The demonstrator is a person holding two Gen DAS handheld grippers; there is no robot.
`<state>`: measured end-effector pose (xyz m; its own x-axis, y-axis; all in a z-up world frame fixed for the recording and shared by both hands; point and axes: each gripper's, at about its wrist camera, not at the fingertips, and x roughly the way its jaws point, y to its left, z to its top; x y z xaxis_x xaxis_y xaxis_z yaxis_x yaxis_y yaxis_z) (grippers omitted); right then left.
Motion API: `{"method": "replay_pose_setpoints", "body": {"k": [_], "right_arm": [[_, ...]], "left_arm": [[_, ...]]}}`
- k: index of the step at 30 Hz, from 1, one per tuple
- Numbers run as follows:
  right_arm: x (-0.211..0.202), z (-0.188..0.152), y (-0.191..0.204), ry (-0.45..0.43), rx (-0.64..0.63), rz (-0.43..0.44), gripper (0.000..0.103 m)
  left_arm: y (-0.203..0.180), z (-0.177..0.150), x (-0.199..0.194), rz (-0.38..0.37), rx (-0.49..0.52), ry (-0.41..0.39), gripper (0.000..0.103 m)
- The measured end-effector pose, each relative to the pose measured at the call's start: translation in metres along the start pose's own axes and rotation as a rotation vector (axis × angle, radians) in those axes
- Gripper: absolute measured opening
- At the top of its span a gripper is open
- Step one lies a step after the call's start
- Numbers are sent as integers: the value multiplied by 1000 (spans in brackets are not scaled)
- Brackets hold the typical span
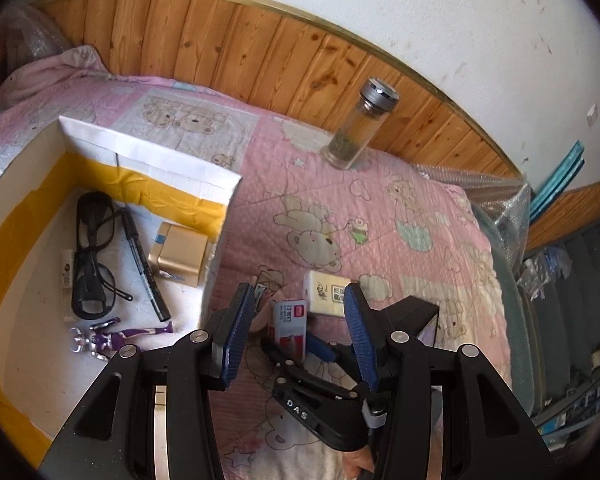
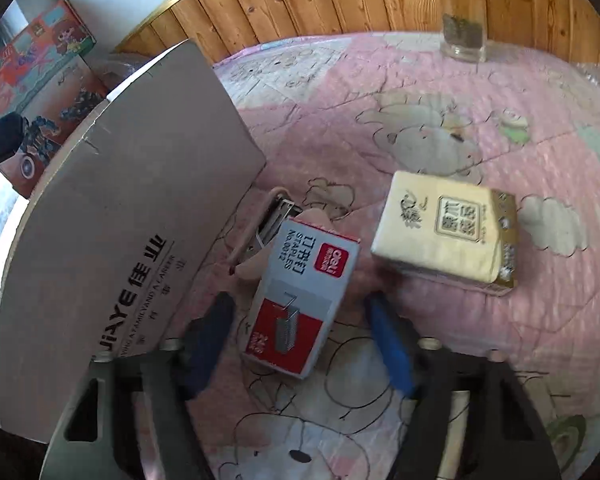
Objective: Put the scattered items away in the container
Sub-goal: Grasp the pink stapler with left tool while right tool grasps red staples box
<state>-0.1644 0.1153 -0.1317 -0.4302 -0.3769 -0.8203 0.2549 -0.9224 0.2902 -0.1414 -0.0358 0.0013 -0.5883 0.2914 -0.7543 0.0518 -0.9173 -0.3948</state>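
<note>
Lining up my right tool on the staple box, next for the container.

In the right wrist view my right tool [image 2: 300, 344] stands apart around the staple box [image 2: 300, 296] at lower centre on the bed quilt [image 2: 440, 80], pads not touching; next I must close squarely on its sides and lift it over the wall. My left tool [image 1: 300, 336], jaws apart and empty, hovers beside the container [image 1: 148, 152] at left. Inside I count one pair of glasses [image 1: 90, 256], one pen [image 1: 146, 264], one gold box [image 1: 180, 256], one purple figure [image 1: 112, 336]. Outside: one staple box, one stapler [image 2: 272, 220], one cream packet [image 2: 444, 232], one bottle [image 1: 358, 124].
</note>
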Motion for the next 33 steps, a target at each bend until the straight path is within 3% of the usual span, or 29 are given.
{"method": "replay_pose_setpoints", "body": {"k": [7, 10, 13, 18, 22, 24, 25, 26, 31, 33], "right_arm": [[-57, -19, -58, -2, 250, -12, 39], [-96, -33, -81, -47, 348, 0, 39], [-124, -47, -89, -92, 355, -21, 39], [-118, -35, -84, -98, 349, 9, 39], [-115, -27, -74, -107, 326, 52, 39], [-111, -22, -76, -114, 328, 61, 39], [-113, -21, -79, -117, 333, 67, 39], [-116, -20, -81, -122, 339, 70, 39], [-125, -13, -83, -151, 341, 87, 39], [-127, -12, -81, -154, 337, 95, 39]], "left_arm": [[-18, -19, 45, 16, 120, 132, 49], [-21, -29, 69, 108, 187, 164, 50], [-27, -33, 90, 202, 271, 152, 50], [-25, -39, 129, 328, 337, 156, 50], [-23, -43, 143, 431, 404, 86, 50], [-17, -45, 146, 417, 397, 78, 43], [-9, -45, 147, 393, 351, 99, 28], [-3, -44, 144, 348, 302, 97, 26], [2, -49, 133, 175, 202, 135, 25], [0, -52, 128, 141, 182, 147, 25]]}}
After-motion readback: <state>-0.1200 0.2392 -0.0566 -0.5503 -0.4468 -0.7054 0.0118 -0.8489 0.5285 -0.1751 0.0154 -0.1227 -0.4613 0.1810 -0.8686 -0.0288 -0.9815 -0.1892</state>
